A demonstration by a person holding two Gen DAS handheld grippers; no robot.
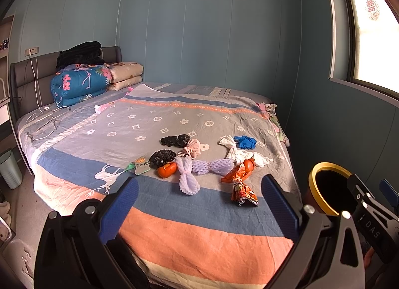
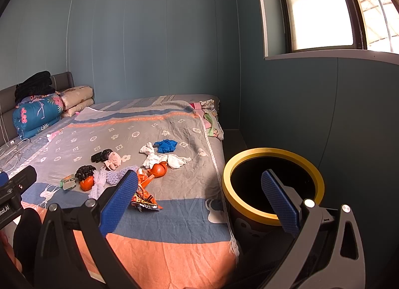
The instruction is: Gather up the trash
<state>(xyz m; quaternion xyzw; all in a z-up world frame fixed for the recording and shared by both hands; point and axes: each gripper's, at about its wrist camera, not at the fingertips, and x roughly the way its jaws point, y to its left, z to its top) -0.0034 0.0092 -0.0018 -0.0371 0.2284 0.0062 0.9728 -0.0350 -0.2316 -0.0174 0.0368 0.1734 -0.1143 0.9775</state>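
Now I hold each hand-held gripper, left [image 1: 199, 196] and right [image 2: 199, 191], wide open and empty; trash [image 1: 199, 162] lies on the bed [image 1: 199, 239], beside the bin [image 2: 273, 189].

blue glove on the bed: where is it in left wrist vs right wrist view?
Left wrist: the blue glove lies right of centre on the grey part of the bedspread, beside the white crumpled tissues.
Right wrist: the blue glove sits left of centre, beyond the same tissues.
Shared landmark: the yellow-rimmed bin, at the bed's right side in both views.
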